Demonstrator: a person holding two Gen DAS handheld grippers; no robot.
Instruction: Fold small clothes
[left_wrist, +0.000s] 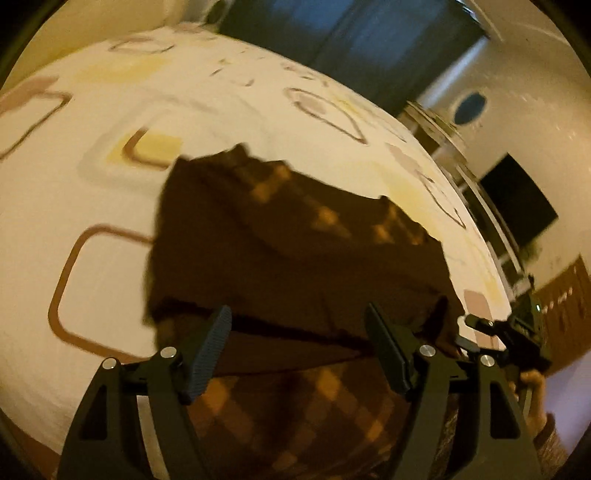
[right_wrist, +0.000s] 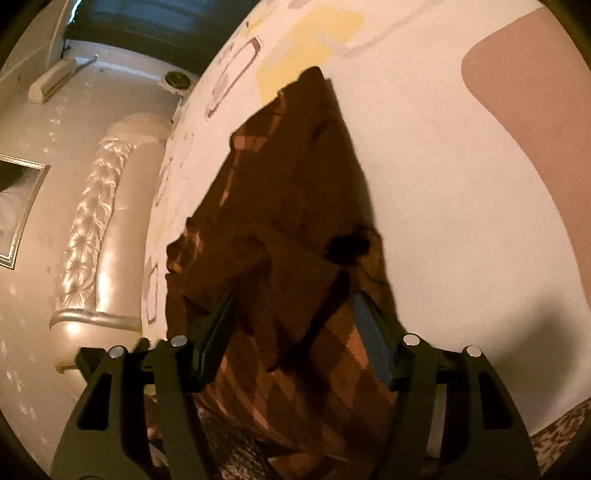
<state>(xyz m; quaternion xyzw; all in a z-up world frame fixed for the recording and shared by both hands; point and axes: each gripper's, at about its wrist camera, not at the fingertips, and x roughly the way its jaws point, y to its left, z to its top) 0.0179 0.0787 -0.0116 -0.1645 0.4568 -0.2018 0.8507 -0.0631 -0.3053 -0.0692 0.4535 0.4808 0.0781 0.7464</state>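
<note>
Mid-fold: brown checked garment (left_wrist: 295, 240) spread on the bed (left_wrist: 92, 184), part doubled over, just ahead of and under both claws. Left claw (left_wrist: 299, 350) spread, pinching nothing; right claw (right_wrist: 291, 332) likewise spread, straddling the near hem. Next, probably: nip that near edge, carry it forward.

A home bedroom: a bed with a white patterned sheet (left_wrist: 110, 192), a cream tufted padded headboard (right_wrist: 96, 221), dark curtains (left_wrist: 369, 40) at the far wall.
</note>
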